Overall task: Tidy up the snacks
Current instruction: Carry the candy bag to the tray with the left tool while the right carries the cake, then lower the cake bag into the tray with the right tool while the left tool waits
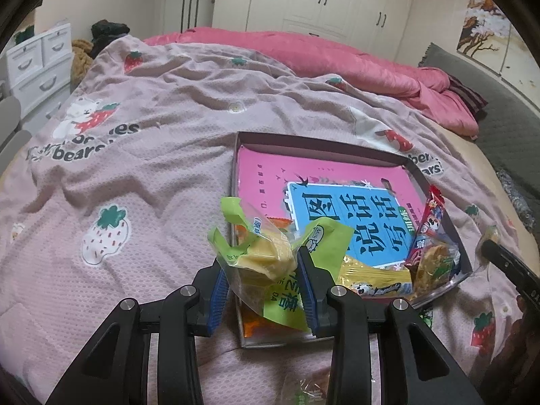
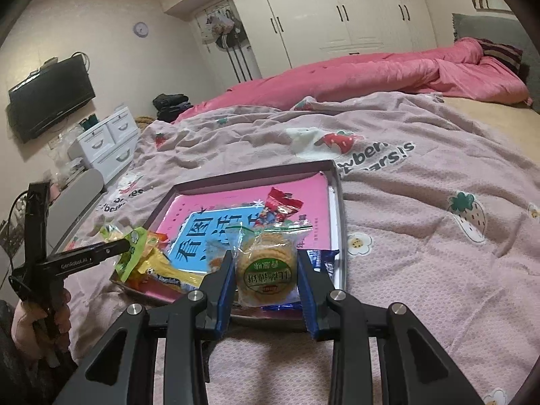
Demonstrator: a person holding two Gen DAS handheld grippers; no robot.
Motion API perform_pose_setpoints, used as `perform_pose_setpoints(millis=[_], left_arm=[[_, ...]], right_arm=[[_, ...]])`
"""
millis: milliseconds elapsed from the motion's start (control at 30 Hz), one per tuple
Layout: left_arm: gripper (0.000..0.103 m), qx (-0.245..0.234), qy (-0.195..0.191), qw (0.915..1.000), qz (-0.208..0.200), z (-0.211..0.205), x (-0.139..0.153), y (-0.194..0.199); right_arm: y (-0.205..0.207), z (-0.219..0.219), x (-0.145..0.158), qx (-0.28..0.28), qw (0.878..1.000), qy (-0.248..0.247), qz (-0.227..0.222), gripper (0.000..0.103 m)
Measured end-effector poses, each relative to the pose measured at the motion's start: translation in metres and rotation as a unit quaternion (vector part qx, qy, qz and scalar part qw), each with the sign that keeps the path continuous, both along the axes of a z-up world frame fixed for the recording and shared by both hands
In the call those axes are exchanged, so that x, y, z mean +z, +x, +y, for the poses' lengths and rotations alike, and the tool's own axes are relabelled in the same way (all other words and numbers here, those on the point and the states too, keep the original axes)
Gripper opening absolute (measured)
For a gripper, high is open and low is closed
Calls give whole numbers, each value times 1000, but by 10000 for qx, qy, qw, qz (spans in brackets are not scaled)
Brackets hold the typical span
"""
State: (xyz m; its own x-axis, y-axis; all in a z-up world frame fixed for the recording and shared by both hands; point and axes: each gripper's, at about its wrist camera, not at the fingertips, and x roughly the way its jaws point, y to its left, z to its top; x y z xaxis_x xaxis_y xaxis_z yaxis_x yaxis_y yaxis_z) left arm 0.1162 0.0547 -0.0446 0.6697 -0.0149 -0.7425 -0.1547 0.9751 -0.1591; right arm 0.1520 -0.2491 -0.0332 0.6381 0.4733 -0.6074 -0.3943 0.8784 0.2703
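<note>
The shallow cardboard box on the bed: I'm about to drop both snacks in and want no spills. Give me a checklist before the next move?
1. Left gripper clamped on the green-and-clear cracker bag: ok.
2. Right gripper clamped on the clear round-biscuit packet: ok.
3. Both packets over the shallow cardboard box: ok.
4. Free room inside on the pink book: ok.
5. Box level on the wrinkled pink strawberry blanket: cannot tell.
6. Yellow snack pack and red wrapper clear of the drop spots: cannot tell.
</note>
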Motion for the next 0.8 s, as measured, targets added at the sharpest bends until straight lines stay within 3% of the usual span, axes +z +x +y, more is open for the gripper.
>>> perform_pose_setpoints(millis=[800], left_arm=[[39, -321, -40, 9994, 93, -18, -11, 7]], right_arm=[[16, 6, -18, -179, 9990, -343, 202, 35]])
